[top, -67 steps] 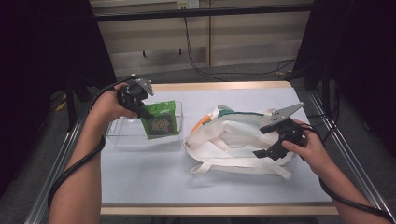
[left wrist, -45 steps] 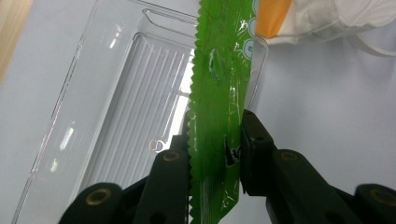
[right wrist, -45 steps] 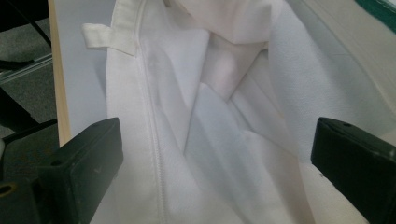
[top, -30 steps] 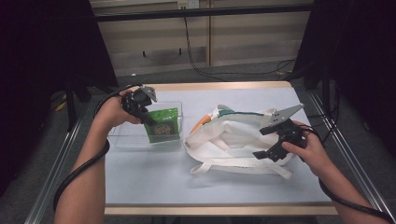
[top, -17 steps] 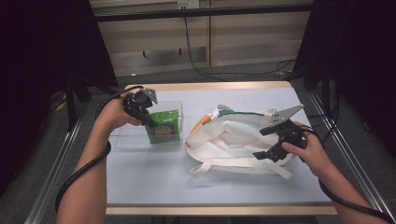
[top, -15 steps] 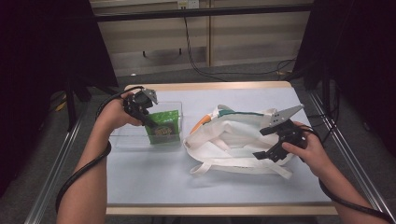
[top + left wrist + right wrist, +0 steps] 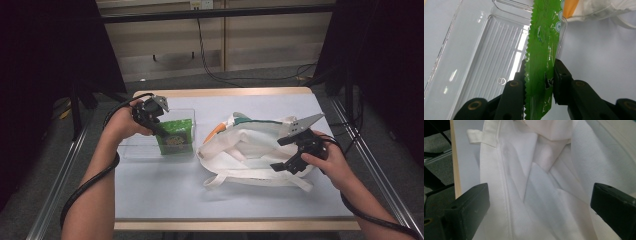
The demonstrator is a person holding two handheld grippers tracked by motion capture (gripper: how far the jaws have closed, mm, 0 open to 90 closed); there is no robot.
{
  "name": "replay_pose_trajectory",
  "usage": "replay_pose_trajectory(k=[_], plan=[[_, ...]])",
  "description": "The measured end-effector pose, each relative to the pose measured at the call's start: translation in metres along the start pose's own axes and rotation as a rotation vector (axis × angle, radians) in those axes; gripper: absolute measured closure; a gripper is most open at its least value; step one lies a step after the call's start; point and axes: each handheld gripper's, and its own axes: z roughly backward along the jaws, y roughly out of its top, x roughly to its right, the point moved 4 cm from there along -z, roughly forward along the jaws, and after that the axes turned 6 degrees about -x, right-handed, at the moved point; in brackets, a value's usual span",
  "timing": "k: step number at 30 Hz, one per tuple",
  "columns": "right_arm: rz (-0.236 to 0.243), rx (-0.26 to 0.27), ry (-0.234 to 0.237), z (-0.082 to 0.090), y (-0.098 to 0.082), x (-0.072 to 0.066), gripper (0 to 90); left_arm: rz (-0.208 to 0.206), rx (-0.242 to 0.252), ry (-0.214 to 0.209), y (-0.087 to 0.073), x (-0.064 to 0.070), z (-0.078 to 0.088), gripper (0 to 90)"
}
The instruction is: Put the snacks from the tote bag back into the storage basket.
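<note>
A green snack packet [image 7: 176, 136] stands on edge inside a clear plastic tray [image 7: 134, 151] at the table's left. My left gripper [image 7: 161, 132] reaches down from the left and is shut on the packet's upper edge. In the left gripper view the crinkled packet [image 7: 541, 50] runs up between both black pads, with the ribbed tray [image 7: 486, 50] under it. A white tote bag [image 7: 250, 145] lies crumpled at the centre right. My right gripper [image 7: 280, 154] rests open over the bag's right side. In the right gripper view its jaws stand wide apart over the folded white cloth [image 7: 536, 182], gripping nothing.
An orange item [image 7: 216, 132] and a teal one [image 7: 245, 120] poke out of the bag's mouth toward the tray. The bag's straps [image 7: 260, 181] trail toward the front. The table [image 7: 165, 195] has a wooden rim, with metal rails on both sides and cables on the floor behind.
Since the earliest frame my left hand has shifted slightly right and the packet has sunk a little into the tray. Over the last second nothing visibly moves.
</note>
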Motion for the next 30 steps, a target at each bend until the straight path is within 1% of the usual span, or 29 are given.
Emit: replay_pose_trajectory(k=[3,5,6,8,9,10,12,13,14,15,16,17,18,19,20,21,22,23,24,25,27,29,30], plan=[[0.002,-0.002,-0.002,-0.0005,0.0001,0.0003,1.6,0.017,0.01,-0.004,-0.0002,-0.0006,-0.0003,72.1],[-0.002,0.001,0.005,-0.0003,0.0009,-0.0001,1.6,0.025,0.006,-0.01,-0.0009,-0.0008,-0.0001,70.2],[-0.001,-0.003,0.002,-0.0004,0.0012,-0.0003,1.6,0.035,0.011,-0.014,-0.0008,-0.001,-0.0001,68.1],[0.007,-0.004,0.002,-0.0008,0.0024,-0.0007,1.6,0.045,0.003,-0.021,-0.0016,-0.0011,-0.0004,63.7],[0.007,-0.004,0.002,-0.0008,0.0024,-0.0007,1.6,0.065,0.005,-0.024,-0.0019,-0.0011,-0.001,63.7],[0.001,-0.004,0.002,-0.0014,0.0029,-0.0006,1.6,0.071,-0.001,-0.025,-0.0035,-0.0016,-0.0018,60.8],[0.004,-0.008,-0.001,-0.0019,0.0031,-0.001,1.6,0.091,0.005,-0.026,-0.0044,-0.0025,-0.0018,55.6],[0.004,-0.008,-0.001,-0.0019,0.0031,-0.001,1.6,0.091,0.005,-0.026,-0.0044,-0.0025,-0.0018,54.7],[0.004,-0.008,0.0,-0.0019,0.0033,-0.0012,1.6,0.102,0.007,-0.033,-0.0047,-0.0018,-0.0021,54.7],[0.007,-0.006,0.0,-0.002,0.0035,-0.0012,1.6,0.103,0.009,-0.031,-0.0049,-0.0018,-0.0023,54.0],[0.005,-0.009,-0.002,-0.0018,0.0033,-0.0008,1.6,0.092,0.001,-0.032,-0.0055,-0.0027,-0.0019,51.7],[0.005,-0.009,-0.002,-0.0018,0.0033,-0.0008,1.6,0.092,0.002,-0.033,-0.0057,-0.0024,-0.0021,51.7],[0.002,-0.01,0.0,-0.0016,0.0033,-0.0009,1.6,0.093,0.004,-0.03,-0.0056,-0.0026,-0.0018,49.1],[0.003,-0.007,0.004,-0.0015,0.0034,-0.0009,1.6,0.108,0.015,-0.026,-0.0053,-0.002,-0.0015,47.1],[0.003,-0.005,0.003,-0.0015,0.0035,-0.001,1.6,0.106,0.022,-0.029,-0.005,-0.0018,-0.001,46.9],[0.004,-0.005,0.003,-0.0012,0.0036,-0.0011,1.6,0.095,0.022,-0.029,-0.0046,-0.0023,-0.0002,45.8],[0.005,-0.007,-0.003,-0.0006,0.0037,-0.001,1.6,0.102,0.029,-0.028,-0.0038,-0.0019,0.0002,43.7],[0.005,-0.007,-0.003,-0.0006,0.0037,-0.001,1.6,0.103,0.029,-0.028,-0.0035,-0.0019,0.0009,43.7],[0.006,-0.007,-0.002,-0.0006,0.0039,-0.001,1.6,0.115,0.036,-0.025,-0.0034,-0.0016,0.001,42.7],[0.004,-0.008,-0.003,-0.0006,0.004,-0.0011,1.6,0.121,0.039,-0.033,-0.0041,-0.0022,0.0021,40.9],[0.003,-0.008,-0.003,-0.0006,0.0043,-0.0012,1.6,0.127,0.042,-0.037,-0.0043,-0.002,0.0021,40.1],[0.006,0.0,0.002,-0.0003,0.0043,-0.0009,1.6,0.148,0.042,-0.037,-0.0057,-0.002,0.0025,35.9],[0.006,0.0,0.002,-0.0003,0.0043,-0.0009,1.6,0.145,0.042,-0.039,-0.0064,-0.0026,0.0023,35.9]])
